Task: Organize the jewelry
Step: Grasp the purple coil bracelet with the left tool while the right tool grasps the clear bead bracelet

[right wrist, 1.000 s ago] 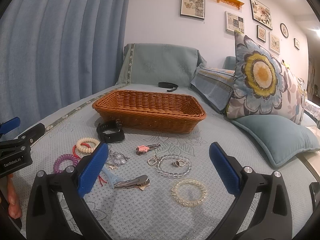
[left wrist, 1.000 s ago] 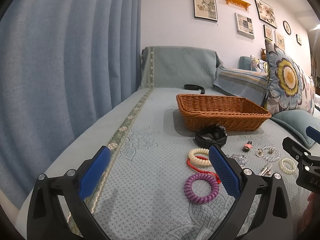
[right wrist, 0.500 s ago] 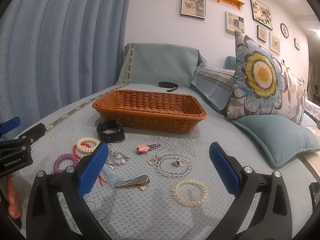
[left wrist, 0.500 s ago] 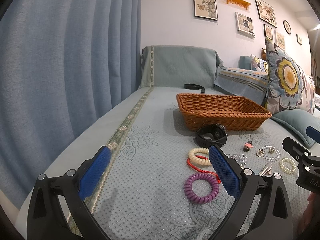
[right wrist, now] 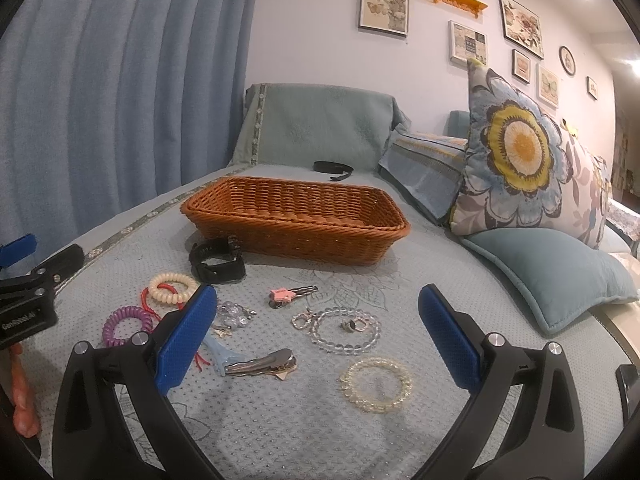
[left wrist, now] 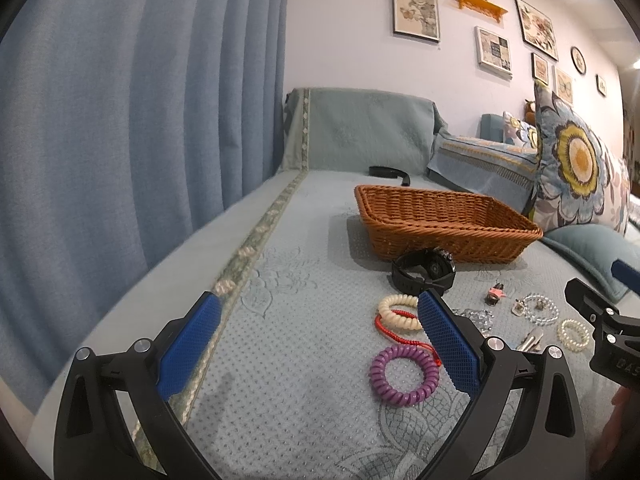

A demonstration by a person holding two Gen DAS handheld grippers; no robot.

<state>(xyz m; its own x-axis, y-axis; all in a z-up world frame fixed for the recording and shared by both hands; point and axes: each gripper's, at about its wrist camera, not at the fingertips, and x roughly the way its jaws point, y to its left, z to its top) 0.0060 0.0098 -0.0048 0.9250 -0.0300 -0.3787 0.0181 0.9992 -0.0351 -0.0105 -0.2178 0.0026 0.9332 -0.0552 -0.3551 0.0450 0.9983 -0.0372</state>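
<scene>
1. Both tools come first: our left gripper (left wrist: 318, 344) and our right gripper (right wrist: 318, 340) each hover low over the seat with blue pads spread wide apart and nothing between them.
2. Under both grippers lies the teal quilted sofa cover (right wrist: 420, 280), carrying everything else.
3. Right of our right gripper and further off, a flowered cushion (right wrist: 520, 160) leans upright, with a plain teal cushion (right wrist: 552, 268) lying in front of it.
4. Straight ahead of our right gripper, beyond the jewelry, sits the wicker basket (right wrist: 296, 236); we see nothing inside it from here.
5. Just in front of the basket, ahead and left of our right gripper, lies a black watch (right wrist: 218, 264), touching or nearly touching the basket wall.
6. Between our right gripper's pads, ahead of them, lies a clear bead bracelet (right wrist: 346, 330) with a small ring resting inside its loop.
7. Closer to that gripper sits a pale yellow bead bracelet (right wrist: 376, 384).
8. By our left gripper's right pad lie a purple coil hair tie (left wrist: 402, 376) and, further ahead, a cream coil hair tie (left wrist: 400, 312), with a red cord (left wrist: 386, 326) running between them.
9. Beside our right gripper's left pad rests a metal hair clip (right wrist: 260, 362), and ahead of it a small pink clip (right wrist: 282, 294).
</scene>
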